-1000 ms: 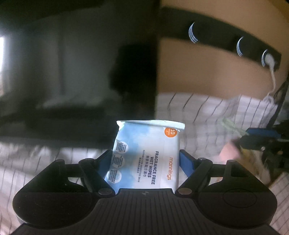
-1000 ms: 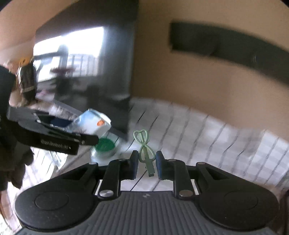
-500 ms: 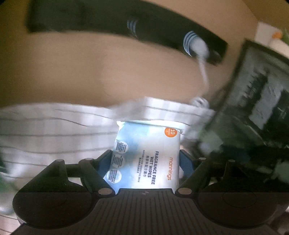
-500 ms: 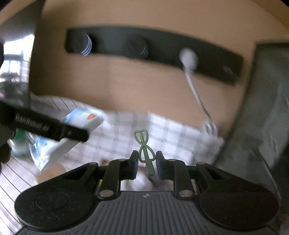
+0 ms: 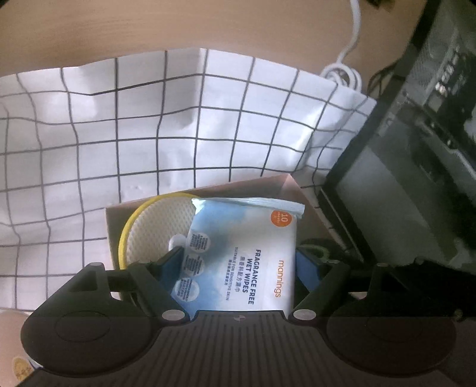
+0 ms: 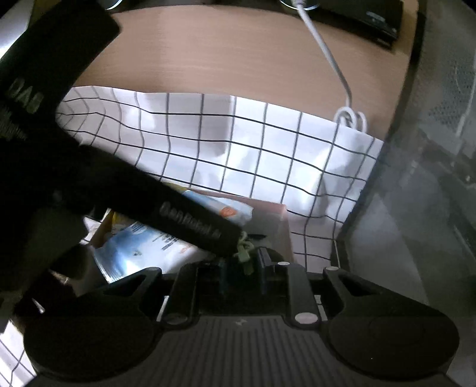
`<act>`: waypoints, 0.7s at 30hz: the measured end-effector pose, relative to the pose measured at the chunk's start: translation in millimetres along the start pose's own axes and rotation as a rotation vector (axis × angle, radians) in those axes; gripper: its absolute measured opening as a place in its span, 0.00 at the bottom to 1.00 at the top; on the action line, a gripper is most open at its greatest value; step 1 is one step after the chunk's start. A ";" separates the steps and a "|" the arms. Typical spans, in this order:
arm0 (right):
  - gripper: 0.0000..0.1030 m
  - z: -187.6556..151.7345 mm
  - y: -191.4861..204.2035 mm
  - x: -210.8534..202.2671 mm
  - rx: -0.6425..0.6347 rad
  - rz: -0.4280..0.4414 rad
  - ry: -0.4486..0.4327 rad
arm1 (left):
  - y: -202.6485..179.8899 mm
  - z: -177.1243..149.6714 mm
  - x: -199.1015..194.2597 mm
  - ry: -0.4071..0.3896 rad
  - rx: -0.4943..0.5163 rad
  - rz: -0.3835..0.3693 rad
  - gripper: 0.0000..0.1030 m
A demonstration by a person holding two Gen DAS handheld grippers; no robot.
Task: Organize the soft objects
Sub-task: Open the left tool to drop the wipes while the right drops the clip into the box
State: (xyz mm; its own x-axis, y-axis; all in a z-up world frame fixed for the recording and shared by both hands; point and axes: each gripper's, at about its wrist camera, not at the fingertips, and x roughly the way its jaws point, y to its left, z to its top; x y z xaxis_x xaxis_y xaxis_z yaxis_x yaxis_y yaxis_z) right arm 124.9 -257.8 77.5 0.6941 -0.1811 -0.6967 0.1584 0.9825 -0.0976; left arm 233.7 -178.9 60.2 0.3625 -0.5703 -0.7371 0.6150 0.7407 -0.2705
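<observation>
While the left hand-held gripper [image 5: 241, 262] hangs over a small cardboard box [image 5: 285, 186], its two blue pads [image 5: 171, 263] squeeze a soft pack of wet wipes [image 5: 247, 253] from both sides. The pack is a smooth, shiny, puffy rectangle, pale blue and white, with an orange round dot near one top corner and a crimped strip along its top end. It stands up between the pads, above the open box. Inside the box, by its left wall, lies a round white pad [image 5: 154, 229] with a bumpy mesh face and a thin yellow rim. The box is brown with flat, thin walls, and it sits on a white cloth [image 5: 178, 119] with thin black lines that make squares. The cloth is wrinkled and covers the surface up to its far edge, where bare tan wood [image 5: 178, 26] shows. A white cord [image 5: 351, 44] with a coiled loop lies at the far right corner of the cloth. The right hand-held gripper [image 6: 244, 268] is nearly shut, and it pinches a thin green loop [image 6: 245, 253] that looks like soft cord or rubber. It holds the loop over the near right corner of the same box. A dark box-like thing [image 6: 431, 178] with a see-through wall stands at the right edge.
</observation>
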 end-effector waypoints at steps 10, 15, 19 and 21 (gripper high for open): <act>0.56 0.4 -2.7 -1.7 0.055 0.087 -0.010 | 9.7 7.8 -34.0 -0.098 0.005 -0.053 0.81; 0.57 -3.8 3.0 -18.8 0.048 0.081 -0.026 | 14.8 9.8 -53.5 -0.167 -0.026 -0.038 0.80; 0.57 -10.4 10.6 -35.8 0.057 0.071 -0.048 | 24.3 5.1 -79.3 -0.228 -0.041 -0.041 0.80; 0.56 -9.2 14.8 -38.6 0.079 0.050 -0.063 | 28.1 -1.1 -90.1 -0.234 -0.039 -0.044 0.80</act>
State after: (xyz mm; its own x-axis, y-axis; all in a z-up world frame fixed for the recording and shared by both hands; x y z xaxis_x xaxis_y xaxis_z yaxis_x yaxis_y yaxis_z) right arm 94.0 -235.9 96.4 0.7450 -0.1371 -0.6528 0.1762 0.9843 -0.0057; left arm 217.5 -106.3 118.3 0.4916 -0.6656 -0.5615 0.6078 0.7241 -0.3261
